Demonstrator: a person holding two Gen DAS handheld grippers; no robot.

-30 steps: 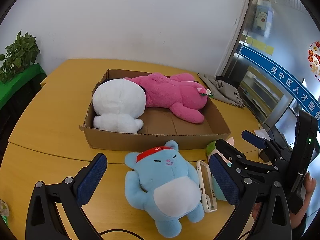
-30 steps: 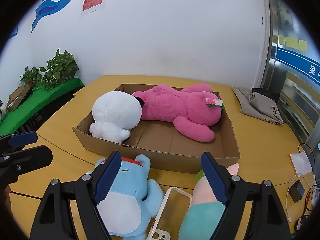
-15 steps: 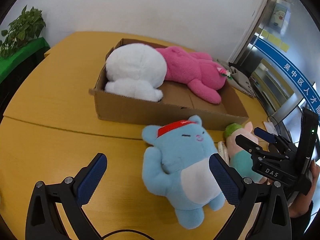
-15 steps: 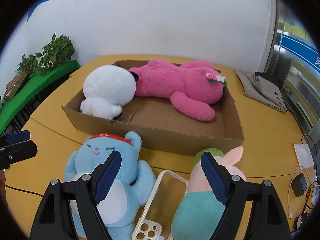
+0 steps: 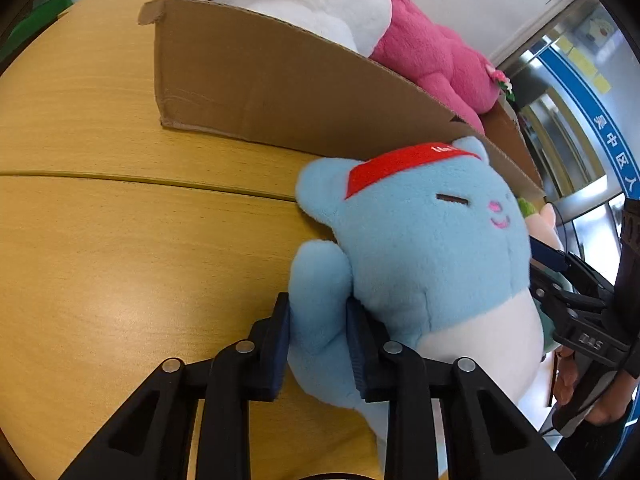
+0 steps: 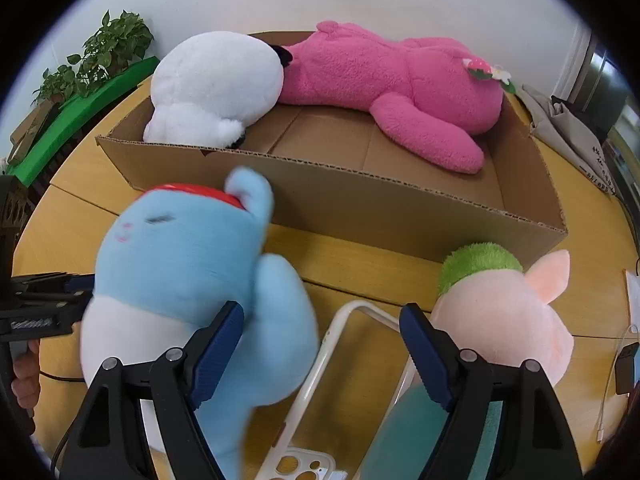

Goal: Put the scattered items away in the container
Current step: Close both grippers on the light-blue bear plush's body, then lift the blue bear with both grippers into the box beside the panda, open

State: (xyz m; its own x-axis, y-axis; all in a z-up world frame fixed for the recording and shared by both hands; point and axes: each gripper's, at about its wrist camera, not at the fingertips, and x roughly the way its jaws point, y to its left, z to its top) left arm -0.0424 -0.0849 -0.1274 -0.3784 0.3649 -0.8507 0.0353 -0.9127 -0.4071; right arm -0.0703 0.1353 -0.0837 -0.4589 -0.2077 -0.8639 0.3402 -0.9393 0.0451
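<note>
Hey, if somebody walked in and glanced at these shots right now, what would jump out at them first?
Probably the blue plush toy with its red headband, just outside the cardboard box, its arm pinched by the left gripper. Next, the big pink plush and the white plush lying inside the box. The right gripper hangs open over a clear phone case, beside a pink, green-haired plush.

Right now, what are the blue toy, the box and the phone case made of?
Blue toy: soft plush fabric, short matte pile; its arm dents between the left gripper's fingers. Box: brown corrugated cardboard, fluting visible along the cut rim. Phone case: looks like clear plastic with a whitish glossy rim; hard or flexible, can't tell.
</note>
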